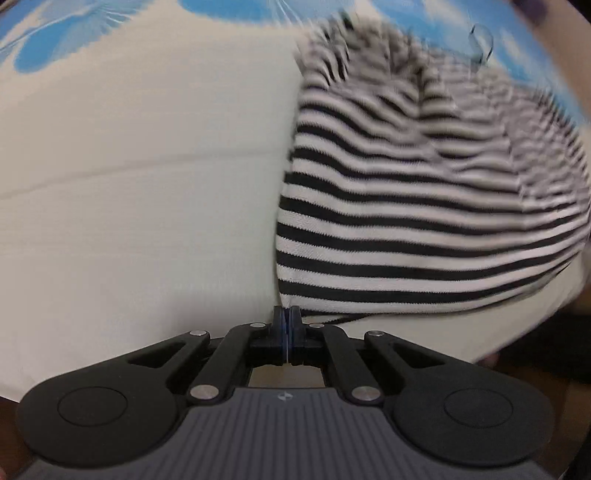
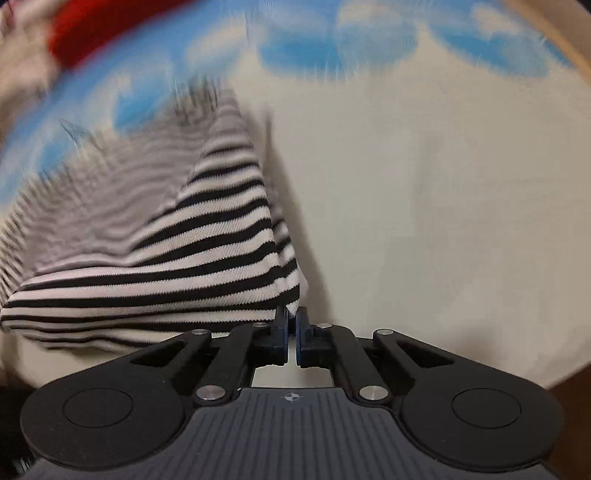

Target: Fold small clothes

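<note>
A black-and-white striped garment lies on a cream cloth with blue flower prints. My left gripper is shut on the garment's near left corner. In the right wrist view the same striped garment spreads to the left, and my right gripper is shut on its near right corner. The near hem hangs between the two grippers, lifted a little off the cloth. The far part of the garment is blurred in both views.
The cream cloth has blue flower prints along its far side. A red item lies at the far left in the right wrist view. The cloth's near edge and a dark floor show at the lower right.
</note>
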### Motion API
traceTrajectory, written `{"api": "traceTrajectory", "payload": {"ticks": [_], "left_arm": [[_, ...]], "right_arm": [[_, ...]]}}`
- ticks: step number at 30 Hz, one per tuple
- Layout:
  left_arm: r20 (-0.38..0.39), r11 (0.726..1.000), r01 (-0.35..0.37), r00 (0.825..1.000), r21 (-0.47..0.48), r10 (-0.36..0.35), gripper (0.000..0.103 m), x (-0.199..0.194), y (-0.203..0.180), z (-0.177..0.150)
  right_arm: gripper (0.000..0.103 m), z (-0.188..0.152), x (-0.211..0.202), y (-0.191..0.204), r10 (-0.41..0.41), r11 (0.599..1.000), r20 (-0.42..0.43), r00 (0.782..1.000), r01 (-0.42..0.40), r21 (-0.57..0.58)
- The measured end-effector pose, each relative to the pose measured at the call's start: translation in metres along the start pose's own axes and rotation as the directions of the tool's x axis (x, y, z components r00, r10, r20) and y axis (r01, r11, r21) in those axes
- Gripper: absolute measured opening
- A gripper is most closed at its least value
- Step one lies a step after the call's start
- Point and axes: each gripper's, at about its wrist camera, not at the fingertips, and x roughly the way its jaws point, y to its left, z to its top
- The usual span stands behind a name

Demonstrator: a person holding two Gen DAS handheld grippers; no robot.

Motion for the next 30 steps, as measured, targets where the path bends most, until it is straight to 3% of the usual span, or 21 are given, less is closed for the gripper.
{"api": "traceTrajectory", "payload": {"ticks": [2, 5, 6, 8, 10, 12, 16, 19, 22, 24, 27, 30], "left_arm": [[-0.002, 1.0, 0.004, 1.0, 0.004, -0.004, 0.002, -0.002, -0.008, 0.005], [0.099, 0.999, -0.005, 0.995, -0.051, 0.01, 0.008, -0.021, -0.007, 0.016], [0.145, 0.997, 0.01, 0.989, -0.074, 0.001, 0.015, -0.028, -0.005, 0.021], [0.231, 0.993, 0.053, 0.973, -0.108, -0.026, 0.017, -0.043, -0.005, 0.032], [0.295, 0.99, 0.08, 0.954, -0.114, -0.043, 0.022, -0.05, -0.013, 0.039], [0.346, 0.991, 0.073, 0.938, -0.112, -0.03, 0.031, -0.052, -0.025, 0.045], [0.42, 0.988, 0.061, 0.907, -0.141, 0.004, 0.033, -0.049, -0.031, 0.056], [0.473, 0.986, 0.058, 0.881, -0.157, 0.023, 0.037, -0.042, -0.036, 0.072], [0.499, 0.984, 0.04, 0.865, -0.171, 0.052, 0.048, -0.032, -0.04, 0.086], [0.484, 0.985, -0.009, 0.87, -0.173, 0.093, 0.05, -0.025, -0.045, 0.098], [0.492, 0.981, -0.074, 0.857, -0.179, 0.155, 0.061, -0.016, -0.052, 0.115], [0.465, 0.976, -0.126, 0.863, -0.179, 0.196, 0.059, -0.003, -0.055, 0.133]], "right_arm": [[0.002, -0.003, 0.012, 0.011, -0.056, 0.996, -0.044, 0.997, 0.053, -0.077], [0.004, 0.001, 0.009, 0.016, -0.07, 0.996, -0.014, 0.997, 0.069, -0.064], [0.005, 0.002, 0.005, 0.018, -0.075, 0.995, 0.01, 0.997, 0.076, -0.064], [0.01, 0.002, -0.009, 0.022, -0.074, 0.994, 0.105, 0.992, 0.082, -0.069], [0.017, 0.005, -0.019, 0.024, -0.024, 0.997, 0.182, 0.983, 0.036, -0.062], [0.019, 0.011, -0.026, 0.024, 0.011, 0.999, 0.26, 0.966, 0.003, -0.055], [0.031, 0.026, -0.029, 0.035, 0.011, 0.999, 0.389, 0.921, 0.006, -0.042], [0.032, 0.037, -0.024, 0.043, -0.025, 0.999, 0.429, 0.903, 0.04, -0.025], [0.037, 0.047, -0.015, 0.057, -0.076, 0.993, 0.479, 0.875, 0.11, -0.043], [0.037, 0.057, -0.005, 0.066, -0.106, 0.986, 0.488, 0.867, 0.156, -0.062], [0.037, 0.075, 0.007, 0.072, -0.132, 0.979, 0.503, 0.854, 0.191, -0.068], [0.036, 0.091, 0.021, 0.075, -0.143, 0.974, 0.483, 0.864, 0.209, -0.084]]}}
